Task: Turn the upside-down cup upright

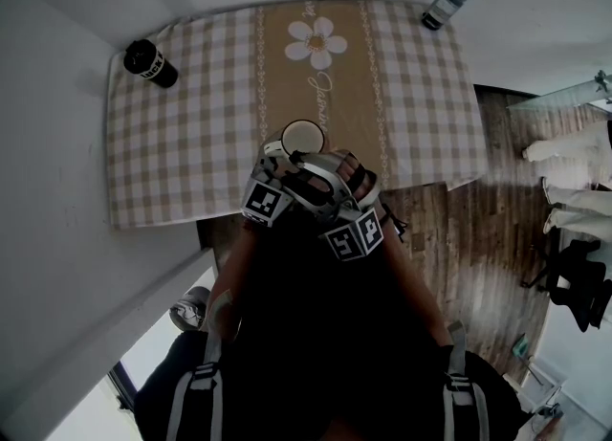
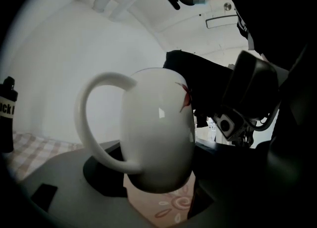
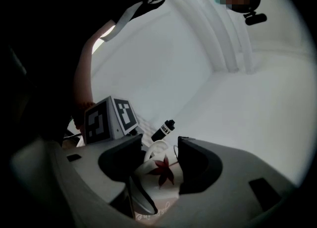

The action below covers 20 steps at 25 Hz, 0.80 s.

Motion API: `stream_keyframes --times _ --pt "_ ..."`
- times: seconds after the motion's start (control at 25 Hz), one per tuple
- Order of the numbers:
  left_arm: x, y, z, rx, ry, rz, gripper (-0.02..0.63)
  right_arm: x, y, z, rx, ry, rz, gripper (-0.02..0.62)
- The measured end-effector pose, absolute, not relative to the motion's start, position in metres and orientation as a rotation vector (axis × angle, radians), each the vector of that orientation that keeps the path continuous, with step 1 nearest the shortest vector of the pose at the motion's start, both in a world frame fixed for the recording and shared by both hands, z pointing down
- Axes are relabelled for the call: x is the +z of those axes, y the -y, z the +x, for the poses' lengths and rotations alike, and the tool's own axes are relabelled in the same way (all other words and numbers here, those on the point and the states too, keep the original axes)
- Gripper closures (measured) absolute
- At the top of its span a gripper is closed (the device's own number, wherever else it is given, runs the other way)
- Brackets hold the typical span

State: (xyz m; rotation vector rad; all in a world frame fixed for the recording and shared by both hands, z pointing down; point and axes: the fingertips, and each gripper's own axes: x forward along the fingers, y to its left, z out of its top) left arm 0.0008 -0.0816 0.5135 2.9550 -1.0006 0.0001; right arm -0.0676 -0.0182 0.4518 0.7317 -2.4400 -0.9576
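Note:
A white cup (image 1: 302, 136) with a red leaf print hangs over the table's near edge, its open mouth facing up in the head view. My left gripper (image 1: 285, 160) holds it across the body. In the left gripper view the cup (image 2: 153, 133) fills the space between the wide-set jaws of the left gripper (image 2: 158, 185), handle to the left, lifted off the cloth. My right gripper (image 1: 337, 169) comes in from the right. In the right gripper view the cup (image 3: 162, 171) lies between that gripper's (image 3: 161, 165) pads, with no firm press showing.
The checked tablecloth (image 1: 191, 143) has a tan flower strip down its middle. A black bottle (image 1: 150, 63) stands at the far left corner and a grey bottle (image 1: 448, 2) at the far right. A white wall runs along the left; wooden floor lies to the right.

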Motion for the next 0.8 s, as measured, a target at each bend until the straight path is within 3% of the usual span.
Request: stream_keyframes --times 0.28,0.52,0.56,0.8 --pt "0.491 0.085 -0.009 -0.191 0.989 2.899 0.241 0.415 0.030 -0.053 -0.814 2.642 0.971 0.356" --pt "0.482 0.083 -0.014 -0.225 0.984 2.912 0.241 0.430 0.053 -0.026 -0.213 2.873 1.087 0.295" --pt "0.481 0.082 -0.013 -0.219 0.979 2.925 0.241 0.435 0.053 -0.027 -0.137 2.897 1.068 0.261" --pt "0.479 0.074 -0.005 -0.190 0.929 2.989 0.241 0.439 0.057 -0.035 0.064 2.996 0.996 0.224"
